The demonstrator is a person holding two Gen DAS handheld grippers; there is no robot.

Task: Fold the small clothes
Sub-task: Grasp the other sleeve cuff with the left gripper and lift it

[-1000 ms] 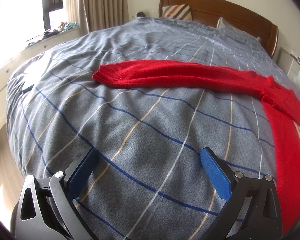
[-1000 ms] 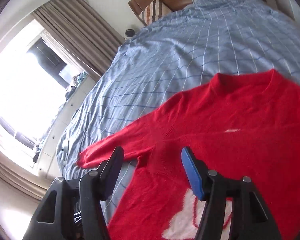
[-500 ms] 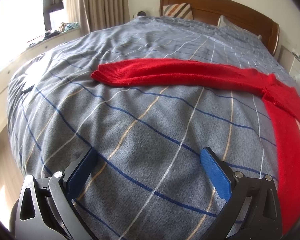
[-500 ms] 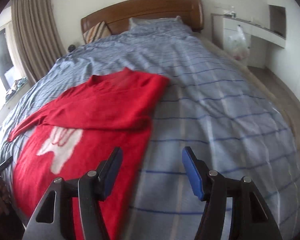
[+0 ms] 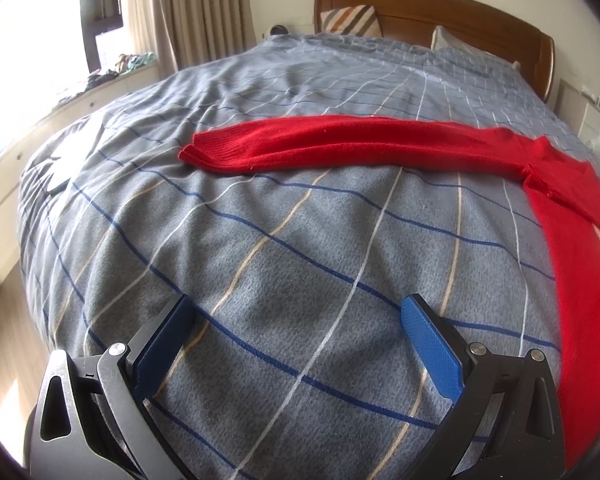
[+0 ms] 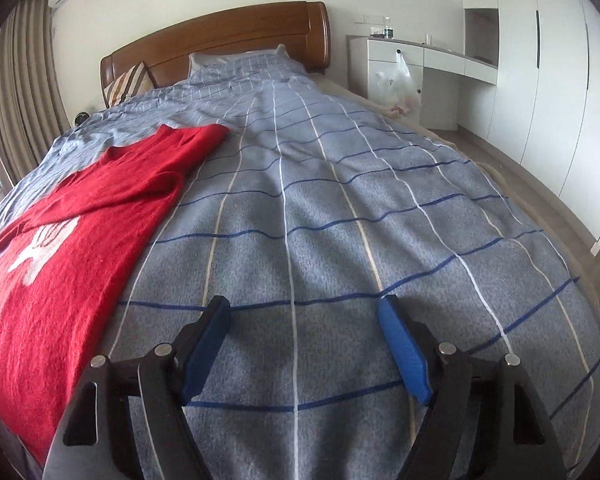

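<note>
A red sweater (image 6: 72, 236) with a white print lies flat on the grey checked bedspread (image 6: 340, 216). In the right wrist view its right sleeve is folded over the body. In the left wrist view the other sleeve (image 5: 340, 144) stretches out to the left across the bed. My left gripper (image 5: 296, 312) hangs open over bare bedspread, nearer than that sleeve, with nothing between its fingers. My right gripper (image 6: 304, 316) is over bare bedspread to the right of the sweater; its jaws are opening and hold nothing.
A wooden headboard (image 6: 220, 40) with pillows stands at the far end. White drawers with a plastic bag (image 6: 396, 84) and white wardrobes (image 6: 540, 60) line the right side. Curtains (image 5: 196, 12) and a window ledge run along the left.
The right gripper swung from over the sweater to the bare bedspread at its right and opened wider. The sweater's right sleeve now lies folded over the body. The left gripper stayed put.
</note>
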